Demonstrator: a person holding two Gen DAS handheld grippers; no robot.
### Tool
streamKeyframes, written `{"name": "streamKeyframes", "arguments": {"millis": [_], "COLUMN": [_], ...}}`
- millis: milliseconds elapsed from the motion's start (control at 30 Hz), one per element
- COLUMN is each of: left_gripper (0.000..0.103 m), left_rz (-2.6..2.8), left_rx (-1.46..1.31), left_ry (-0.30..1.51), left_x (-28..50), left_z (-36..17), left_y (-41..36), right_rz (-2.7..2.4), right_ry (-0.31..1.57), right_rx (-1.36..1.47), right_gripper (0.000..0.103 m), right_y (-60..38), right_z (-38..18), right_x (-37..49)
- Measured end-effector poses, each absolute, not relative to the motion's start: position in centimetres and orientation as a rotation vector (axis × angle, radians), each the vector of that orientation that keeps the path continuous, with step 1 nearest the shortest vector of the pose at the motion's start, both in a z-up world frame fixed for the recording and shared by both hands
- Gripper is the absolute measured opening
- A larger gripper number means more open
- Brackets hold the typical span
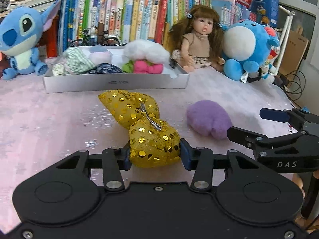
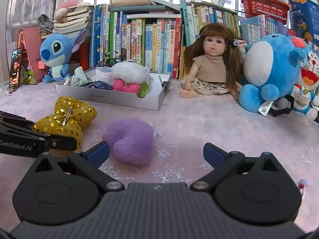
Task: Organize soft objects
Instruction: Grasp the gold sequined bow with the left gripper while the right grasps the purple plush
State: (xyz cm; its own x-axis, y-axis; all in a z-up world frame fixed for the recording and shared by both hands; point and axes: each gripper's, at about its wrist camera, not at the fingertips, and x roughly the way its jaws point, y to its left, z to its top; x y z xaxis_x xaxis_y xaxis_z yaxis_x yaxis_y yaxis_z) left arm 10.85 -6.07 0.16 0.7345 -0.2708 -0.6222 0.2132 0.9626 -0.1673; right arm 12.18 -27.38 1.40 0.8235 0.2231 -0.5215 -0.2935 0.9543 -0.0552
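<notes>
Books are standing in a row at twelve o'clock, with a red basket sitting on top at two o'clock. A phone is leaning upright at nine o'clock, and black cables are hanging at three o'clock.

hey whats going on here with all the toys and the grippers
A person is tidying soft things into the white box on the pink tablecloth. The left hand-held gripper is shut on one end of the gold sequined bow, which still lies on the cloth. The right hand-held gripper is open and holds nothing, with the purple plush piece lying just ahead of it. The box already holds several soft items.
</notes>
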Motion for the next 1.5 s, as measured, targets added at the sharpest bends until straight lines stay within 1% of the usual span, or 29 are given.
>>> {"name": "streamKeyframes", "arguments": {"millis": [267,500,633,700,767,867,1400,1500], "left_gripper": [0.043,0.043,0.043,0.043,0.043,0.043,0.043,0.043], "left_rz": [-0.219,-0.199,-0.192,-0.186,-0.181,-0.175,-0.137,-0.127], "left_rx": [-0.101,-0.102,-0.113,-0.118,-0.124,-0.131,-0.134,-0.144], "left_ry": [0.689,0.672,0.667,0.664,0.663,0.659,0.621,0.617], "left_x": [10.8,10.8,10.8,10.9,11.0,11.2,12.6,13.3], "left_z": [0.6,1.0,1.1,1.1,1.1,1.2,3.1,3.5], "left_y": [-4.0,-3.0,-2.5,-2.3,-2.1,-1.7,0.3,0.6], "right_rz": [0.296,0.292,0.303,0.297,0.3,0.295,0.323,0.33], "right_ry": [0.556,0.6,0.632,0.641,0.652,0.662,0.595,0.588], "right_rx": [-0.169,-0.136,-0.128,-0.136,-0.139,-0.131,-0.129,-0.117], "right_gripper": [0.103,0.103,0.094,0.087,0.072,0.067,0.065,0.064], "right_y": [-25.6,-24.6,-23.8,-23.5,-23.3,-23.1,-21.3,-20.7], "right_z": [1.2,0.7,0.4,0.3,0.2,0.0,2.5,3.2], "right_x": [12.7,14.1,14.7,14.8,15.0,15.1,15.7,16.3]}}
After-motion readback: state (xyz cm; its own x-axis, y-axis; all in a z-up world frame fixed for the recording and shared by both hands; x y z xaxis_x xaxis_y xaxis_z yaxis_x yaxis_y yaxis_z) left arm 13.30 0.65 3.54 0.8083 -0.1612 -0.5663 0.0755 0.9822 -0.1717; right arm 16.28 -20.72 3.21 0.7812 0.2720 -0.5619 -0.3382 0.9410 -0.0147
